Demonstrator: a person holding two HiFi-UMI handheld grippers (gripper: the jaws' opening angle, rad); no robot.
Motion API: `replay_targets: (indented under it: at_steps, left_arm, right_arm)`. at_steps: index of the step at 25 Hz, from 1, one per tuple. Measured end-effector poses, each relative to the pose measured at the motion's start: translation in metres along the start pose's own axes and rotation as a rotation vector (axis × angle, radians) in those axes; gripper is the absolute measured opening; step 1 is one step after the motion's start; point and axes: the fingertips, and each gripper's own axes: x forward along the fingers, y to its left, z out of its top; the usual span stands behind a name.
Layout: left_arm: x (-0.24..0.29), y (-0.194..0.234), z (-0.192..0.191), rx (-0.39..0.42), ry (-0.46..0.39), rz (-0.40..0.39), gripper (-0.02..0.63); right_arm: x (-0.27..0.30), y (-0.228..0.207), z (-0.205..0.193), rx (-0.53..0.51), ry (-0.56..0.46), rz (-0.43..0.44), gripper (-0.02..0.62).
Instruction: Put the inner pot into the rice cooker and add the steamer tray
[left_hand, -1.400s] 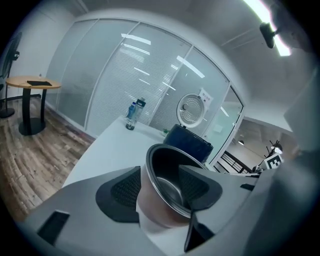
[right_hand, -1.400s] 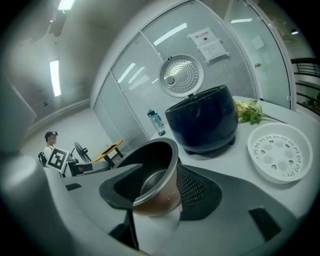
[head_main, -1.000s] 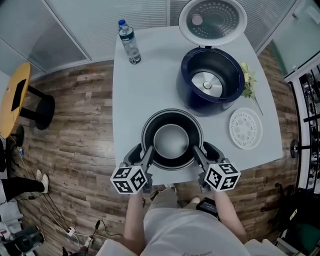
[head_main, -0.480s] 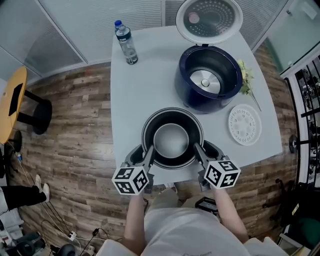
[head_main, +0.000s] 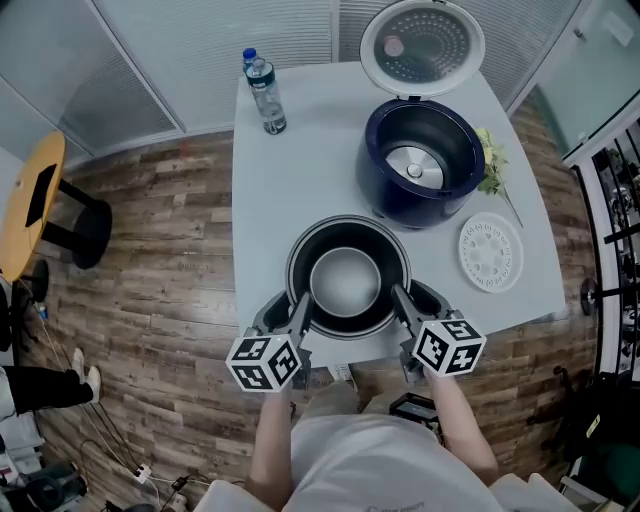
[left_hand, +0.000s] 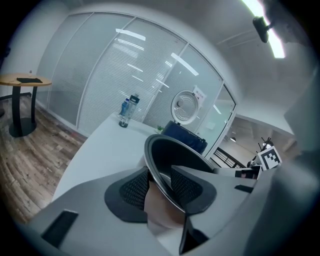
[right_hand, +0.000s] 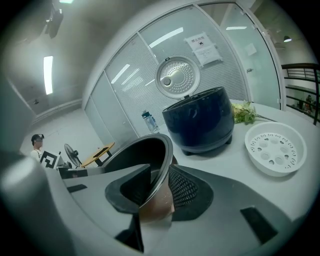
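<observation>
The dark inner pot (head_main: 347, 225) stands on the white table's near edge, its metal bottom showing inside. My left gripper (head_main: 297, 312) holds the pot's near-left rim and my right gripper (head_main: 398, 308) its near-right rim. In the left gripper view the pot's rim (left_hand: 159, 175) runs between the meshed pads (left_hand: 133, 189), and the jaws have just been closing on it. The right gripper view shows the same: the pot wall (right_hand: 159, 165) sits pinched between the pads (right_hand: 184, 189) after those jaws closed. The navy rice cooker (head_main: 424, 200) stands open behind the pot. The white steamer tray (head_main: 491, 252) lies at its right.
The cooker's round lid (head_main: 422, 45) stands raised at the table's far edge. A water bottle (head_main: 266, 93) stands at the far left corner and a green sprig (head_main: 493, 165) lies beside the cooker. The wooden floor holds a round yellow side table (head_main: 30, 200) at the left.
Both grippers stay at the pot's near rim and their jaws have drawn in onto it. The pot has not shifted on the table.
</observation>
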Motion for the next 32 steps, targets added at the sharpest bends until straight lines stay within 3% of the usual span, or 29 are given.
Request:
replay_targets:
  at_steps: [9,32]
  left_arm:
    - [-0.019,-0.019,0.036,0.002,-0.075,-0.032,0.14]
    - [-0.03,-0.098,0.156,0.115,-0.25,-0.147,0.137]
  right_arm:
    - [-0.024,0.021,0.039,-0.029,-0.086,0.02,0.121]
    - [-0.088,0.04,0.165,-0.024,-0.362,0.073,0.109]
